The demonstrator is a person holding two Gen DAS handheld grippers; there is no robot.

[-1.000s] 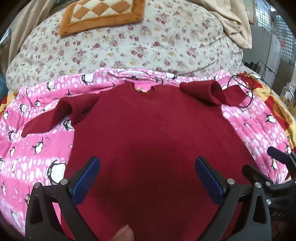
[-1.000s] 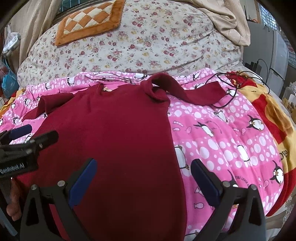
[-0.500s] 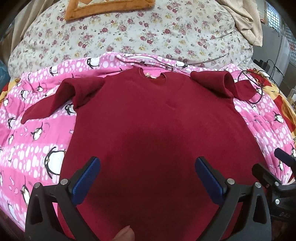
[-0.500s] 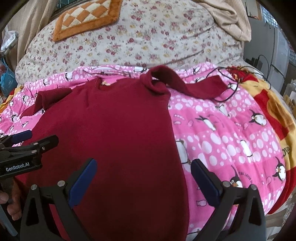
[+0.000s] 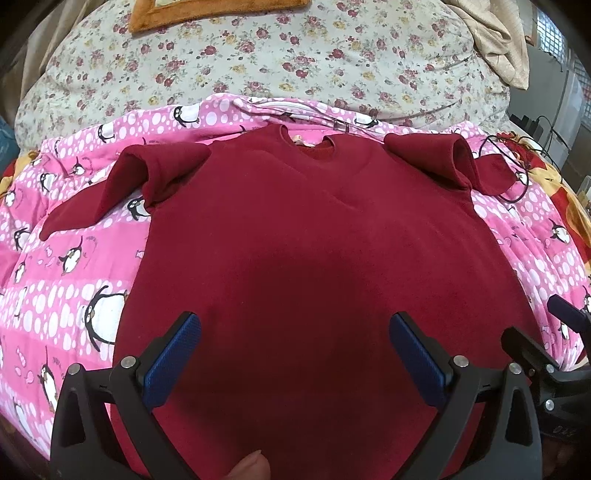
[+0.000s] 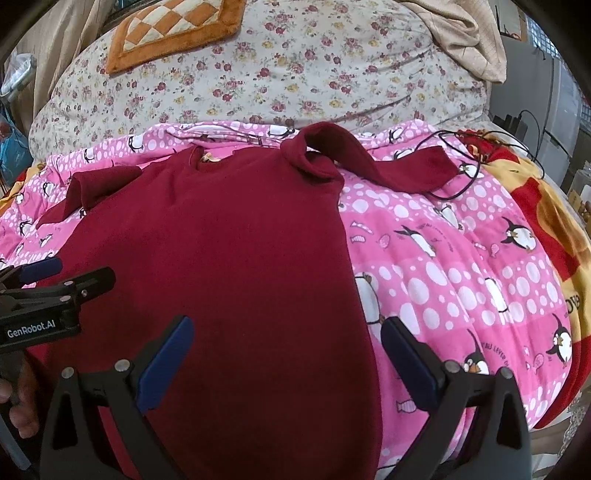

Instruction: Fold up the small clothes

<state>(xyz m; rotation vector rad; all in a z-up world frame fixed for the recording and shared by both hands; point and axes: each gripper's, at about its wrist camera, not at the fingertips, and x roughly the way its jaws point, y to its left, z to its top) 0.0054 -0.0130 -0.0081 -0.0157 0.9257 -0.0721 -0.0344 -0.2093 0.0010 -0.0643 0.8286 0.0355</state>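
Note:
A dark red long-sleeved sweater (image 5: 303, 251) (image 6: 221, 258) lies flat, neck away from me, on a pink penguin blanket (image 5: 66, 266) (image 6: 461, 280). Its left sleeve (image 5: 122, 184) is bunched and trails left. The right sleeve (image 6: 369, 162) is rumpled and stretches out to the right. My left gripper (image 5: 295, 354) hovers open above the lower middle of the sweater, nothing between its blue pads (image 5: 173, 358). My right gripper (image 6: 284, 362) hovers open over the sweater's right hem edge, empty. Each gripper shows at the edge of the other's view.
A big floral quilt (image 5: 295, 66) (image 6: 280, 74) bulges behind the sweater, with an orange checked cushion (image 6: 173, 29) on top. A black cable (image 6: 469, 173) loops by the right sleeve's end. A red and yellow blanket (image 6: 546, 236) lies to the right. A fingertip (image 5: 251, 465) shows at the bottom.
Both views have shifted forward and down over the sweater, so it sits lower and larger in frame. Both grippers stay open and empty. The sweater has not moved.

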